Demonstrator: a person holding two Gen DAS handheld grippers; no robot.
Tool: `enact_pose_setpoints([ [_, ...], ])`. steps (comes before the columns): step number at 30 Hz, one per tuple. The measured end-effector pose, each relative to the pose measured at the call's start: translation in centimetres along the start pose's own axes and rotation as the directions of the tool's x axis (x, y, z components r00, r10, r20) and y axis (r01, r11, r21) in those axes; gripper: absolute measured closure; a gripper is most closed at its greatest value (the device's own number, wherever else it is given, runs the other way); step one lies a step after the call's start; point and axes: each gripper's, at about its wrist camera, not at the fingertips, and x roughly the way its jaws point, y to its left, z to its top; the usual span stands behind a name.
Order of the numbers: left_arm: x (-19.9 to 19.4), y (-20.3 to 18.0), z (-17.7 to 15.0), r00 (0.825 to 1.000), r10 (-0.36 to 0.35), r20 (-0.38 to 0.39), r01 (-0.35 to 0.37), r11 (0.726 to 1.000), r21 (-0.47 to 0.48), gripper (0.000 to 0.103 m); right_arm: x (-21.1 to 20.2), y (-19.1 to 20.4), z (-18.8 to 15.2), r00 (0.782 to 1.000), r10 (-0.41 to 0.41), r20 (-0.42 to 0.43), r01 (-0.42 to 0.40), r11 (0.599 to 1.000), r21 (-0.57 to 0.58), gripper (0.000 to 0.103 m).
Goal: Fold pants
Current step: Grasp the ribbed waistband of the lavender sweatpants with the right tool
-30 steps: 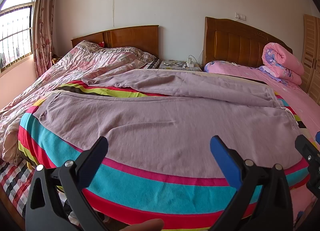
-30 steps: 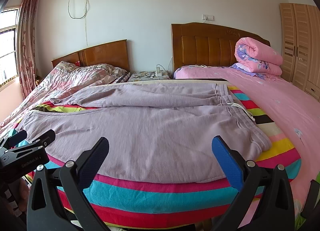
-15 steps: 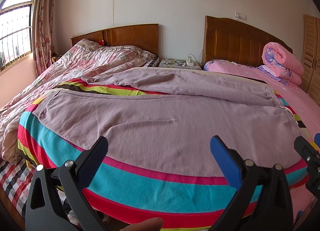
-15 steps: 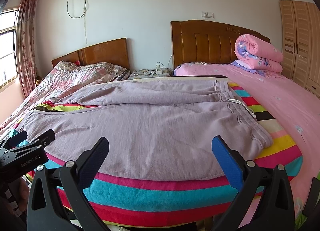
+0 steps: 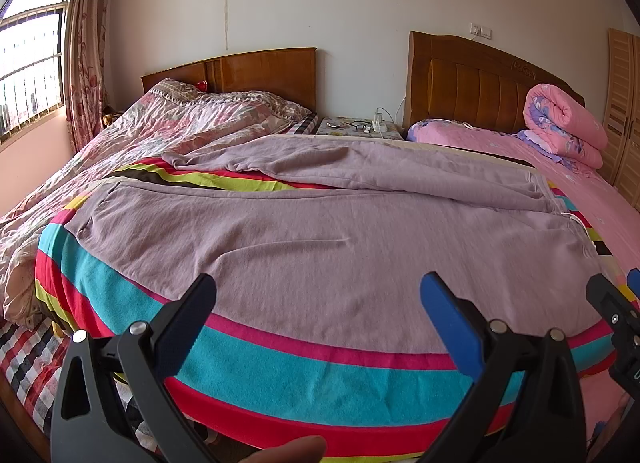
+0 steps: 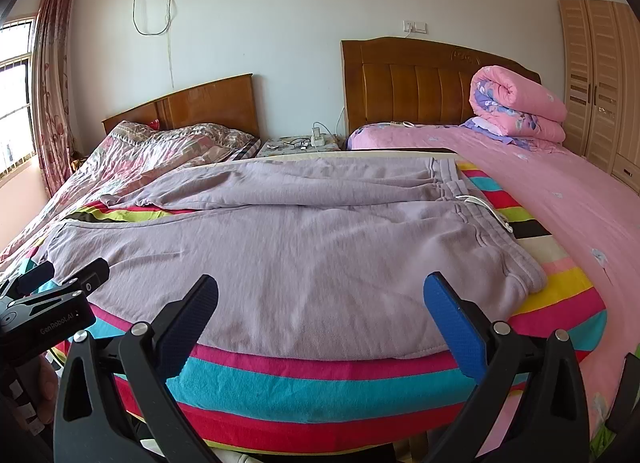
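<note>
Striped blanket (image 6: 320, 387), lilac pants (image 6: 304, 263) — far leg partly overlapped, cuffs indistinct

Matt lilac knit pants (image 5: 320, 247), fleecy striped blanket (image 5: 280, 375), glossy wooden headboard (image 6: 416, 83)

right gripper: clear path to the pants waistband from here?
Probably yes. The right gripper is open, holding nothing, and the waistband lies flat on the striped blanket ahead, nothing between them.

1 pants (image 5: 304, 247), 2 headboards (image 6: 420, 83), 1 rolled quilt (image 6: 520, 107), 2 tongs (image 5: 320, 303).
</note>
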Motion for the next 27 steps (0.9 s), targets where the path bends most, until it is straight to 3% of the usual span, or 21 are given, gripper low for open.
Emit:
enact_pose_setpoints([
  [9, 0.3, -0.3, 0.3, 1.000, 0.003, -0.008, -0.003, 1.000, 0.020, 0.001, 0.6, -0.5, -0.2, 1.000, 0.007, -0.002, -0.007, 1.000, -0.008, 0.004],
  [12, 1.0, -0.9, 1.1, 0.998, 0.064, -0.018, -0.062, 0.993, 0.100, 0.001, 1.9, -1.2, 0.8, 0.999, 0.044, -0.004, -0.044, 0.998, -0.044, 0.004],
  [15, 2.6, -1.1, 3.0, 0.994, 0.111, -0.019, -0.106, 0.978, 0.177, 0.001, 4.4, -2.5, 3.5, 0.993, 0.113, -0.040, -0.116, 0.988, -0.098, 0.004],
  [20, 8.2, -0.2, 8.6, 0.985, 0.102, -0.137, -0.072, 0.975, 0.210, 0.001, 12.1, -5.7, 11.0, 0.976, 0.181, -0.118, -0.199, 0.968, -0.154, 0.004],
  [22, 11.7, 0.1, 10.6, 0.966, 0.002, -0.258, 0.042, 0.985, 0.168, 0.001, 16.9, -6.7, 14.3, 0.966, 0.199, -0.165, -0.227, 0.959, -0.171, 0.004],
  [23, 13.5, 0.4, 11.5, 0.947, -0.062, -0.314, 0.102, 0.988, 0.114, 0.001, 19.7, -7.1, 15.7, 0.958, 0.205, -0.200, -0.242, 0.953, -0.181, 0.004],
  [25, 17.5, 0.6, 13.2, 0.891, -0.197, -0.410, 0.210, 0.978, -0.014, 0.001, 26.0, -7.6, 17.9, 0.932, 0.221, -0.287, -0.282, 0.940, -0.192, 0.004],
  [27, 21.3, 0.7, 14.8, 0.842, -0.318, -0.436, 0.269, 0.948, -0.172, 0.001, 31.8, -7.8, 19.4, 0.913, 0.205, -0.352, -0.293, 0.931, -0.217, 0.004],
])
